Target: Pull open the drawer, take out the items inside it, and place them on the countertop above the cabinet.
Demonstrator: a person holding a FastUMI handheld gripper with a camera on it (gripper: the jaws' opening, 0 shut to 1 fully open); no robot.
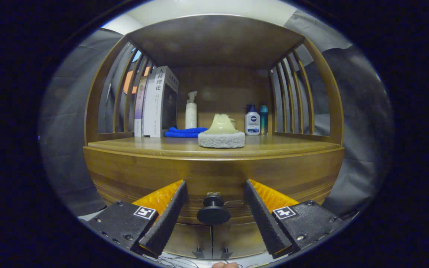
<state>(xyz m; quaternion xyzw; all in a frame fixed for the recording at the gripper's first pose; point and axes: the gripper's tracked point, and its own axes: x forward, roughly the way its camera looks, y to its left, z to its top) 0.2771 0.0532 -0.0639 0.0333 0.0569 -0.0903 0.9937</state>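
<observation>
Gripper view: tongs [213, 208] spread wide, gripping nothing, the drawer knob [213, 211] between their fingers; drawer [214, 178] looks closed, contents hidden. Closing off-centre could let the small round knob slip out; a scrub brush [221, 134] sits on the tabletop [132, 146]

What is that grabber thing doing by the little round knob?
A person holds the gripper up to a wooden cabinet. Its fingers are open, with the drawer's dark knob between them, not squeezed. The drawer front looks closed. On the countertop above sit a scrub pad, a blue cloth, books and bottles.
</observation>
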